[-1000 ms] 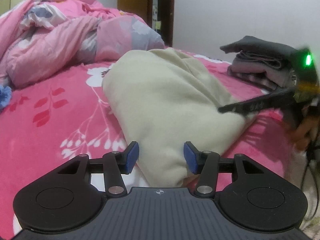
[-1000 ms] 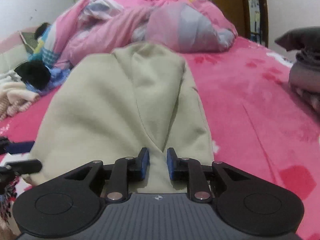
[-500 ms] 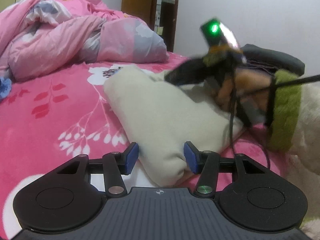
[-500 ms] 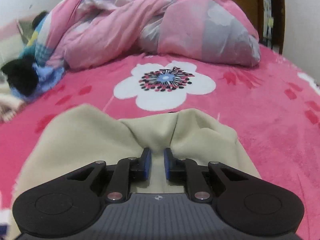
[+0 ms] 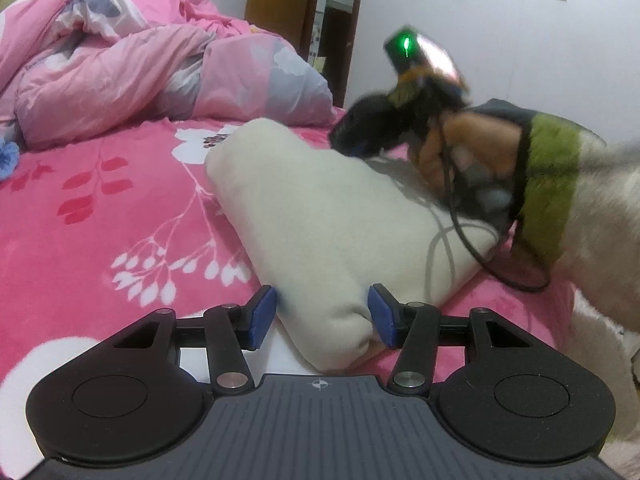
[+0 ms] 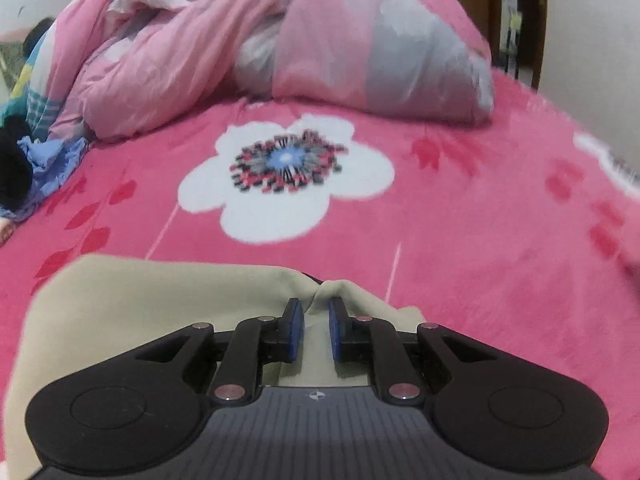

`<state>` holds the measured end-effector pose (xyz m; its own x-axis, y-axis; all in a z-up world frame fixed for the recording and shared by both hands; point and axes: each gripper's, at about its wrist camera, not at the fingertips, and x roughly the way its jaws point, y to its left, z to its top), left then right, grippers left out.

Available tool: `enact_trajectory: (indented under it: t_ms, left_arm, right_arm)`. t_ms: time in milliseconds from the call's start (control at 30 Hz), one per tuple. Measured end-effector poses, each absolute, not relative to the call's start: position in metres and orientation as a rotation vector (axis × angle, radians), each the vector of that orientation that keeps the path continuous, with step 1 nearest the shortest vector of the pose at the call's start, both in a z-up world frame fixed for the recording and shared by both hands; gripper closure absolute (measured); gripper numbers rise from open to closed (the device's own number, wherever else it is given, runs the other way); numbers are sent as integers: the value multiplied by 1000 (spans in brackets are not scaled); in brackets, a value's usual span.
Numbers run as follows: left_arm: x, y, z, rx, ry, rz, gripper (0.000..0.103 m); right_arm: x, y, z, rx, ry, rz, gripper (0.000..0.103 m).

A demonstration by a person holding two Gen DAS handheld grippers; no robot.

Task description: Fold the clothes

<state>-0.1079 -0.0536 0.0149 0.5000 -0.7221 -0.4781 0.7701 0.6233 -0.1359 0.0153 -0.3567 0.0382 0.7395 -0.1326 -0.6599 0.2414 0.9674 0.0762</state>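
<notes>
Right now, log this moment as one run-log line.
left gripper: open, straddling folded beige garment corner | right gripper: shut on garment's far edge | surface: pink floral blanket | fold: unfinished

The garment (image 5: 320, 216) is plain cream-beige, and the blanket (image 6: 460, 216) beneath it is printed hot pink with white flowers, red leaves and a flower centre speckled in blue, red and black. The quilt (image 5: 132, 68) is coloured pale pink with grey and white patches. Both grippers, left (image 5: 322, 316) and right (image 6: 316, 330), are finished in black with blue pads (image 5: 262, 316), and the sleeve (image 5: 552, 184) is banded olive green against off-white fleece.
</notes>
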Motion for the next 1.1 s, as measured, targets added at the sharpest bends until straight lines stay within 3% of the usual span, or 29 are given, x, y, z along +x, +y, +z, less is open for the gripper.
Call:
enact_trajectory:
  t_ms: [100,200,400,867,1100]
  left_arm:
    - [-107,-53,15,87,538,-902,50]
    - [-108,-53,16,93,536,-898,50]
    - [-107,-53,18,87,537,-874,50]
    - [-107,-53,18,82,548,-844,50]
    - [-110,-55,19,103,549,-843,50]
  right_arm:
    - [-14,-332,77,195,589,-49,87]
    - [-15,-300,87,138,594,126,87]
    - [46,-303,14,205,787,106,89]
    - [22,-278,12,157,671,242,87]
    - [-19,-292,59,202,614,170,86]
